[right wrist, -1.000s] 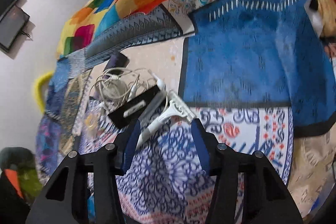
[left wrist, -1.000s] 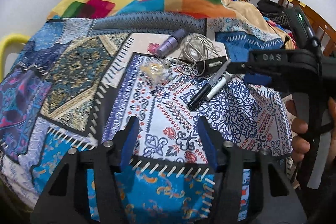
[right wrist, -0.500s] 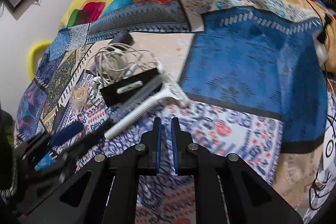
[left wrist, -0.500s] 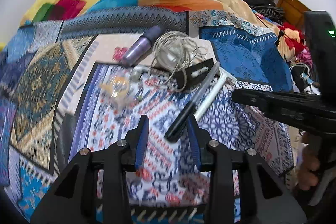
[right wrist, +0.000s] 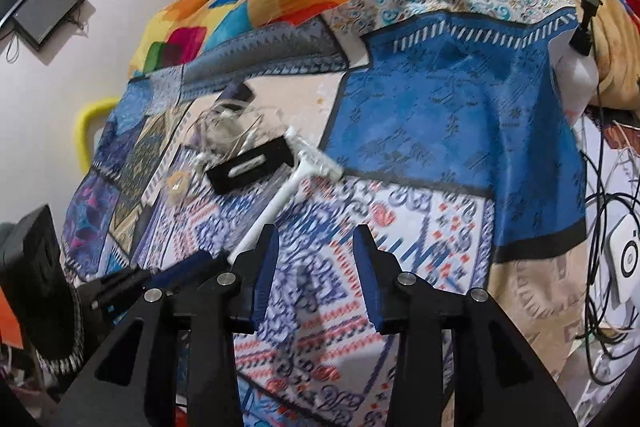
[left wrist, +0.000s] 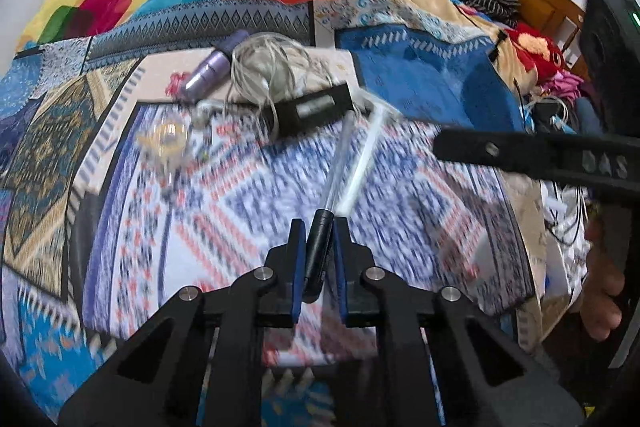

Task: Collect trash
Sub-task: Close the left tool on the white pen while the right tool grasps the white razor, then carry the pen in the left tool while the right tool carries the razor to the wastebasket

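Between the blue pads of the left gripper point(left wrist: 319, 259), in the left wrist view, sits the black cap end of a pen point(left wrist: 325, 227); the gripper is closed narrow onto it, and the clear barrel runs ahead and away over the patterned bedspread point(left wrist: 224, 227). Just right of the barrel lies a white disposable razor point(left wrist: 362, 163), its head farther ahead against a black rectangular case point(left wrist: 312, 109). Beyond the case sit a tangle of pale cable point(left wrist: 268, 67) and a purple bottle point(left wrist: 208, 75); ahead and to the left is a crumpled clear wrapper point(left wrist: 166, 143). I judge the pen light and stiff, its smooth barrel apt to pivot when held by one end, so a hold nearer the middle would be steadier. At the right edge the other tool's arm shows raised letters that look like "DAS", blurred.

In the right wrist view, the right gripper point(right wrist: 316, 275) stands wide open with nothing between its pads, above the bedspread point(right wrist: 440, 115). The razor's point(right wrist: 280, 203) handle tip lies just ahead of its left finger, with the head farther ahead-left beside the black case point(right wrist: 250, 169). The razor should be light and rigid, and I would take it by the handle, away from the blade. The wrapper point(right wrist: 178, 183) would crush easily. The left gripper point(right wrist: 168, 279) shows low at the left; its pen cannot be made out here. No writing is readable.
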Tool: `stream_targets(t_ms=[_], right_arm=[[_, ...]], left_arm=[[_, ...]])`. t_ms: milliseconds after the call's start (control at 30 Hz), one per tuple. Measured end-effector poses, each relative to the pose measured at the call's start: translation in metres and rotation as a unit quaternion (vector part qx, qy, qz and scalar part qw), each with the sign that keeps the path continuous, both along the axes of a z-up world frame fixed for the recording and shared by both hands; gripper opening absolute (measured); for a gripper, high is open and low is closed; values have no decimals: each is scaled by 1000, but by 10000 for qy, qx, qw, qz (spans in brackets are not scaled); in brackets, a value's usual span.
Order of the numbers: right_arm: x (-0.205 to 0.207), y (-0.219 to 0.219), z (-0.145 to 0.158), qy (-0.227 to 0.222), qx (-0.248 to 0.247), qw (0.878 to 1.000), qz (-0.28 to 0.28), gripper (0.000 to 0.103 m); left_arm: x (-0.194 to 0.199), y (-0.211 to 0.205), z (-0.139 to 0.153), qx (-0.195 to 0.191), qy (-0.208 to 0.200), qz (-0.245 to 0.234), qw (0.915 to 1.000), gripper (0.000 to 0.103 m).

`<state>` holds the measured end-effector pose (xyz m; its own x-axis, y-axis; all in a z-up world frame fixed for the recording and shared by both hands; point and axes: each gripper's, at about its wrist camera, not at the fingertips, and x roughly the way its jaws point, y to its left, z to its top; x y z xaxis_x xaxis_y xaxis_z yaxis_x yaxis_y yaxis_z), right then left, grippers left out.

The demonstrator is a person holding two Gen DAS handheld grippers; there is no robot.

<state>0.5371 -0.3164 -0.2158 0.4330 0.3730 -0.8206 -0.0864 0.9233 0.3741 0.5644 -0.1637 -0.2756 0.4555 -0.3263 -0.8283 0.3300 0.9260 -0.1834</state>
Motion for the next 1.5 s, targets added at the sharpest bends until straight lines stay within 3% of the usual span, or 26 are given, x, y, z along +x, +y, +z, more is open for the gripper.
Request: stream_targets(t_ms=[167,400,500,533,567,700,1067,1200,1333,1500], right_arm=[[-2,20,-6,51,-133,9999,19,35],[22,43,-20,43,-646,9976,-250,35],[32,46,-22,-42,-802,9960,-403,35],[33,46,-22,-48,-842,9957,-383,30],[32,47,-22,-58,-883,9955,-325,19],[21,36,-23,-12,-798,9968,-96,16],[-19,3,-24,32,-717,9968,343,9],[-25,4,-21,9,-716,9968,345,9],[-34,6,-7,-128,-609,9975,334,9],[-50,7,27,-420,-492,9974,323,9]], left_arm=[[-30,3,-1,-42,87,248,9996,12],[-49,3,0,391,-57,663,9970,12],[-52,4,-1,434,-63,613,9972,12],[-52,5,-1,384,-25,588,9975,12],[-50,7,-2,311,52,567,9979,12],[-46,9,-6,163,134,471,9987,14],[-43,-15,-8,823,-207,194,9962,14],[-32,-9,-6,523,22,210,9984,12],[-29,5,-3,-44,381,418,9984,12],[-46,16,25,-271,198,699,9970,12]])
